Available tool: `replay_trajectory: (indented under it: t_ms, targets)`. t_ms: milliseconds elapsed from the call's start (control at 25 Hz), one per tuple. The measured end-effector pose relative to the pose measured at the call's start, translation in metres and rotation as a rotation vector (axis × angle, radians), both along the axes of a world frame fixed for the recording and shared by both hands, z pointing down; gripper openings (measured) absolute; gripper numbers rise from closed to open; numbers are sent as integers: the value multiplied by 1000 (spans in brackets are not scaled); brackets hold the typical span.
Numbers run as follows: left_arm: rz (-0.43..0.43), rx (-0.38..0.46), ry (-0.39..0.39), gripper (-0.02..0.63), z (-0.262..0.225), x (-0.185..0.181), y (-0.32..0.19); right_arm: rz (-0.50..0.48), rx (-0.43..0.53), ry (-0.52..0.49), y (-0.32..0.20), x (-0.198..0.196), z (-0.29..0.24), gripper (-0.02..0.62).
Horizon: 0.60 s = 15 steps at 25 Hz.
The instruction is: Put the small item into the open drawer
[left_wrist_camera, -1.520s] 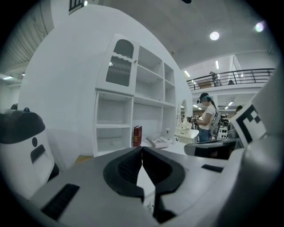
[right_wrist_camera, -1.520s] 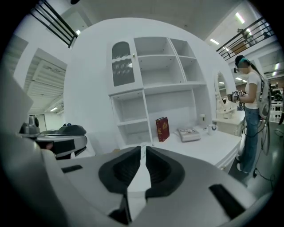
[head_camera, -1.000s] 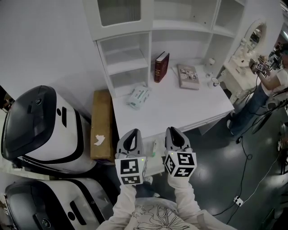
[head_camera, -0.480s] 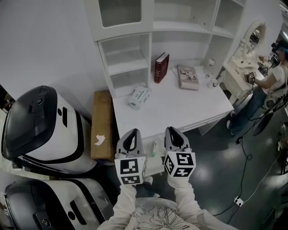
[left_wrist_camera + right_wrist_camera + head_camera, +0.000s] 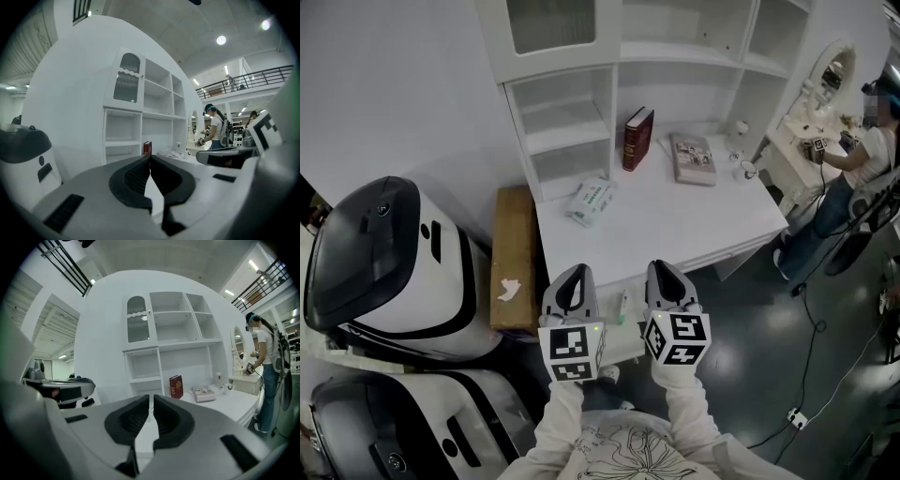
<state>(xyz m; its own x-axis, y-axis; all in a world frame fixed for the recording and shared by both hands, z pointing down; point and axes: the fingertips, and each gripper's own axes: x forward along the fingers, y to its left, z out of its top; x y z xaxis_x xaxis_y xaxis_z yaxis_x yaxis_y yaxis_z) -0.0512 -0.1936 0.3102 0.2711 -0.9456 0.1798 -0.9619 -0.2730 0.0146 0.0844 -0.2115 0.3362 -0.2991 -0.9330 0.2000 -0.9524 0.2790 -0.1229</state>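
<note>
We are holding the left gripper (image 5: 572, 274) and right gripper (image 5: 665, 269) close to our body, the fingers of both pressed together and gripping nothing. Between them the small item (image 5: 623, 305) is lying in what looks like the open drawer (image 5: 622, 337), just below the bench (image 5: 675, 225) edge. We are judging the placing done, with only pulling away left.
</note>
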Motion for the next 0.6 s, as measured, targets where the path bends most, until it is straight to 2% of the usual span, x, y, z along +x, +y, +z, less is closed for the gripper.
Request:
replay_trajectory:
  t_ms: [600]
  targets:
    - [-9, -1, -2, 5, 1, 1, -3, 9, -1, -5, -3, 8, 0, 28]
